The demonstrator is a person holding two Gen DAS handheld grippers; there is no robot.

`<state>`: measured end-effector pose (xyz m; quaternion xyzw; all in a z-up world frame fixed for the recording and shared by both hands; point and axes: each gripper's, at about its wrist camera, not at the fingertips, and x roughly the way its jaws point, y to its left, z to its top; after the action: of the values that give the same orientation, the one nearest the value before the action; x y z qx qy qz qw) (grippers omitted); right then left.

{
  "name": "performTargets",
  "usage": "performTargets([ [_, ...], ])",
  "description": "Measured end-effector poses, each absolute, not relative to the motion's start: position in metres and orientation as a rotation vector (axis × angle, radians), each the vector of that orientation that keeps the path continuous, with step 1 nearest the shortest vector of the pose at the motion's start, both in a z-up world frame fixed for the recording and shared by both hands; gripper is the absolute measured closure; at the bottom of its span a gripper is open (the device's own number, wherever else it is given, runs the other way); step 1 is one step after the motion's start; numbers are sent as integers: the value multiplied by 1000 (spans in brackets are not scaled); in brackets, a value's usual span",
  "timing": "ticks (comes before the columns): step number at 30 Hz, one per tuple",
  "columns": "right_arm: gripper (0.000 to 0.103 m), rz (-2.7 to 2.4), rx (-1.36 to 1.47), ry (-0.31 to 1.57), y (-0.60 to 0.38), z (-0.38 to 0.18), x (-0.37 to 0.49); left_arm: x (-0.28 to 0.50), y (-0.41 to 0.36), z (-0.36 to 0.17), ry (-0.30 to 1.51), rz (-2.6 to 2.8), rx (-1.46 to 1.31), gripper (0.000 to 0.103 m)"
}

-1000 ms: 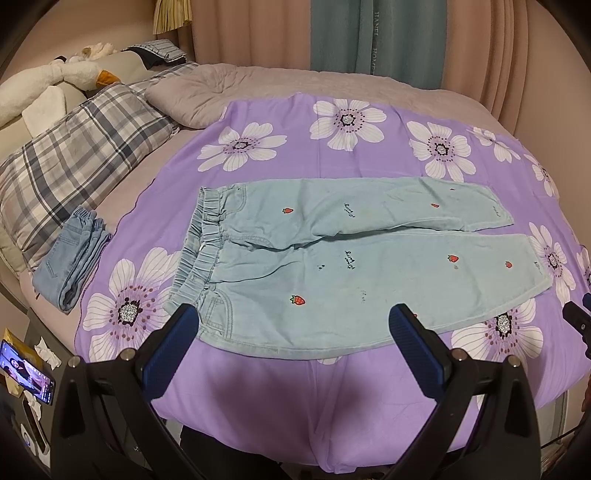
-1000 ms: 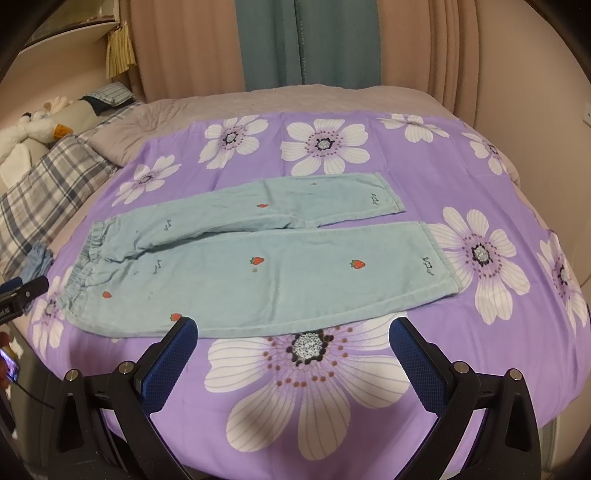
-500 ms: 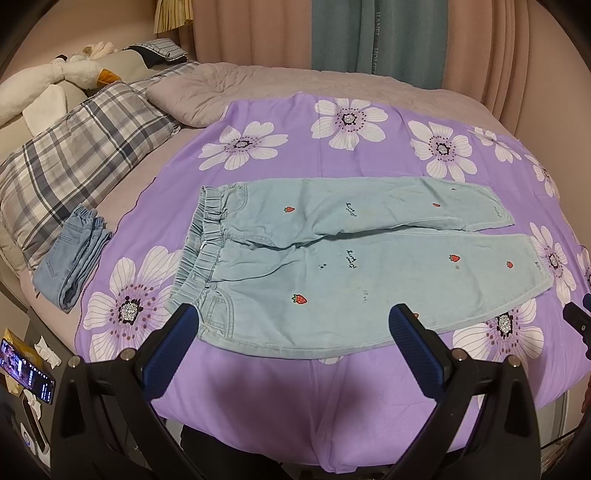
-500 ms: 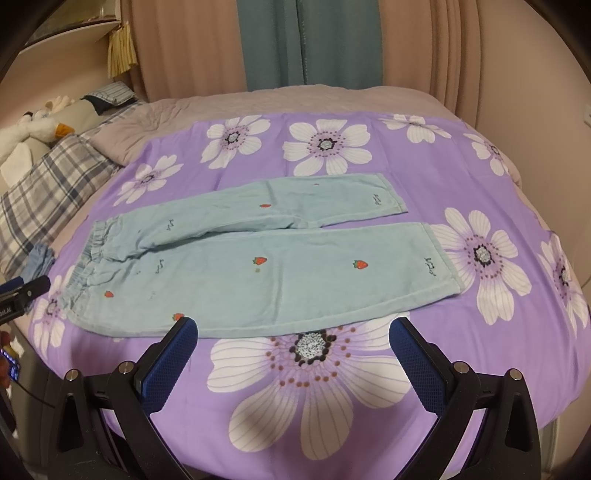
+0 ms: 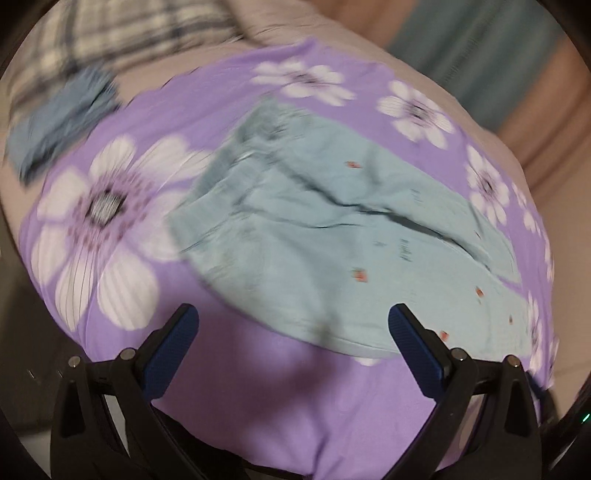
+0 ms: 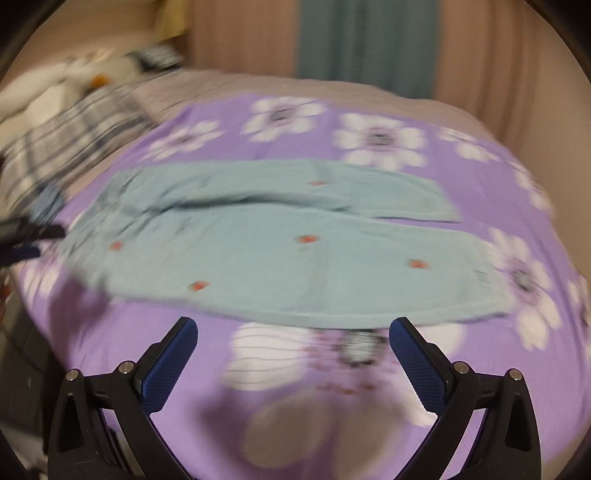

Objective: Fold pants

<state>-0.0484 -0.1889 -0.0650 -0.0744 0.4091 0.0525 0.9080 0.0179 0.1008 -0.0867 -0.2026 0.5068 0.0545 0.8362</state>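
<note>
Light blue pants (image 5: 317,236) with small red strawberries lie flat on a purple flowered bedspread (image 5: 110,206), waistband to the left and both legs running right. In the left wrist view my left gripper (image 5: 293,319) is open just short of the near waist edge, holding nothing. The same pants (image 6: 280,251) stretch across the right wrist view, where my right gripper (image 6: 293,330) hangs open just before the near leg's hem edge. The left gripper's tip (image 6: 33,232) pokes in at that view's left edge. Both views are blurred by motion.
A folded pair of darker jeans (image 5: 62,118) lies left of the bedspread, next to a plaid pillow (image 5: 122,33). Plush toys (image 6: 88,77) and pillows sit at the bed's head. Curtains (image 6: 365,40) hang behind the bed. The bedspread drapes over the near bed edge.
Both grippers have moved in closer and lower over the bed; the left one swung toward the waistband end. The pants have not moved. Both stay open.
</note>
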Motion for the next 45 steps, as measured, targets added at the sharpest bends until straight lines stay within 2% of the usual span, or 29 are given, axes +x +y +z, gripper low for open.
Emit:
performTargets([
  [2,0,194,-153,946,-171,-81,-40,14,120,-98,1063,147,-496,1],
  [6,2,354,-170,950,-130,-96,-25,21,144,-118,1021,146,-633,7],
  [8,14,406,-255,923,-112,-102,-19,25,147,-123,996,126,-672,11],
  [11,28,456,-404,849,-84,-115,-14,39,144,-129,969,94,-689,27],
  [12,31,461,-449,829,-74,-120,-14,44,144,-132,962,92,-685,38],
  [13,38,467,-499,824,-68,-127,-11,49,144,-136,960,99,-679,53],
  [14,43,476,-536,804,-63,-132,-9,53,145,-139,959,104,-674,61],
  [15,45,482,-558,774,-60,-133,-10,57,147,-141,958,114,-666,77],
  [16,54,484,-580,748,-59,-133,-8,60,150,-143,960,123,-657,81],
  [17,69,478,-593,735,-56,-133,-5,60,153,-143,962,121,-662,81],
  [19,89,473,-604,714,-52,-132,-2,57,159,-141,957,112,-669,84],
  [21,94,466,-624,699,-48,-128,-5,52,161,-137,954,114,-639,84],
  [24,95,482,-624,710,-46,-123,-15,48,162,-135,966,97,-585,83],
  [27,95,481,-626,737,-41,-127,-19,46,161,-136,1003,104,-522,74],
  [30,93,487,-560,794,-45,-122,-16,35,161,-124,1002,90,-454,68],
  [33,90,547,-376,786,-70,-93,-14,21,160,-106,947,95,-377,68],
  [34,86,537,-335,790,-76,-89,-11,19,158,-100,921,82,-361,66],
  [35,79,513,-288,803,-86,-86,-3,19,154,-95,902,70,-349,63],
  [37,74,443,-239,823,-101,-87,11,26,142,-90,874,27,-326,42],
  [39,74,372,-220,867,-112,-97,26,34,126,-93,858,-12,-289,36],
  [43,74,349,-222,983,-121,-123,26,54,98,-128,977,-61,-159,36],
  [45,74,382,-261,975,-126,-125,14,57,90,-148,1041,-79,-88,36],
])
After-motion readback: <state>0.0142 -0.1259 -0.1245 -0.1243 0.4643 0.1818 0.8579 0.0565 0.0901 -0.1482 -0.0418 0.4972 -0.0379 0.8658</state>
